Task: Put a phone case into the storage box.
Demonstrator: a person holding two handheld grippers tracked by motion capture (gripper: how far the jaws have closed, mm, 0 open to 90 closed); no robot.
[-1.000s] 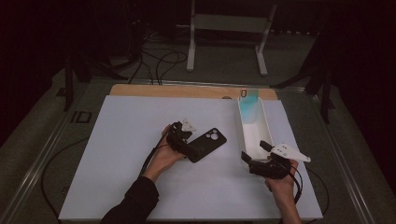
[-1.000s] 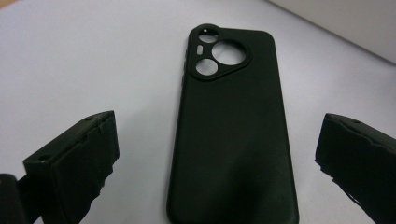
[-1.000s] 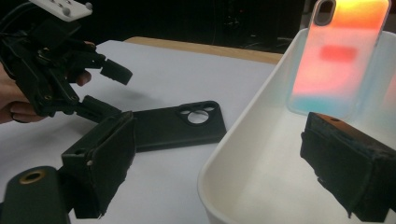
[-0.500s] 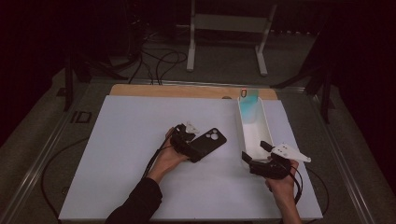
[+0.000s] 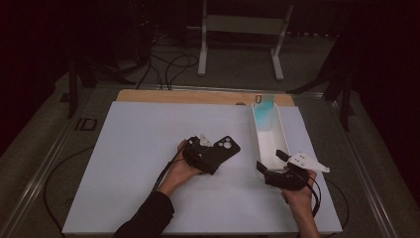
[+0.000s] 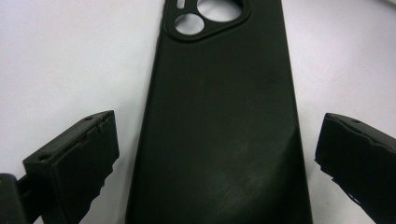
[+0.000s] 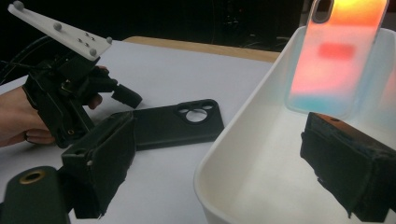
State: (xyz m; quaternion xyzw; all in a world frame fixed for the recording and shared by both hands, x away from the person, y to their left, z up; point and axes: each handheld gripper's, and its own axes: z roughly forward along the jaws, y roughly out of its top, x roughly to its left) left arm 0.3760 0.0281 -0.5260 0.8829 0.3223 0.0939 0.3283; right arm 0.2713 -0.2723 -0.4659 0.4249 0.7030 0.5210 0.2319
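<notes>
Reaching in from six o'clock in the high view, the left forearm angles toward one o'clock, its left tool (image 5: 210,154) over the near end of the black phone case (image 5: 225,147) lying flat mid-tabletop (image 5: 133,148). At four o'clock the right tool (image 5: 270,166) points at the white tray (image 5: 271,144).

Left gripper view: jaws spread apart, flanking the case (image 6: 219,126) without touching.

Right gripper view: jaws apart, straddling the tray's (image 7: 233,154) near wall; an iridescent case (image 7: 338,56) leans inside at one o'clock.

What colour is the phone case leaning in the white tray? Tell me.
Translucent phone case: orange-pink fading to blue at the bottom, clearest in the right gripper view.
</notes>
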